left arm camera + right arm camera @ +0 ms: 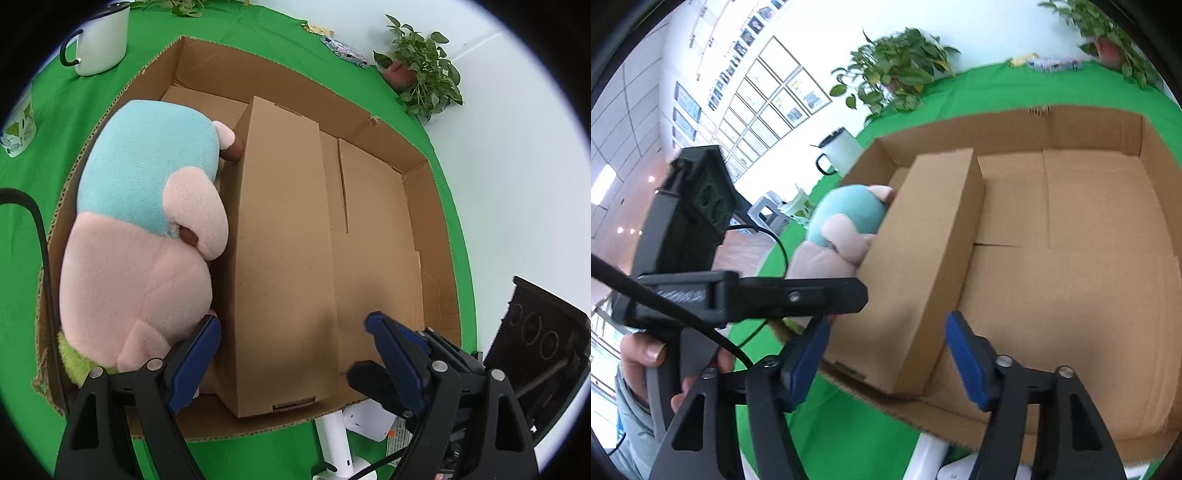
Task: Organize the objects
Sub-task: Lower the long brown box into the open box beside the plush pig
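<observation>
Blue-padded left hand-held gripper (291, 332), smooth oblong carton (280, 258), fuzzy plush (147, 236)

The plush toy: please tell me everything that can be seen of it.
The plush toy is soft and fuzzy, with a light blue body, pale pink limbs and head, brown tips and a bit of green at its near end. It lies inside the large open cardboard tray, along its left wall, pressed against the closed cardboard box beside it.
</observation>
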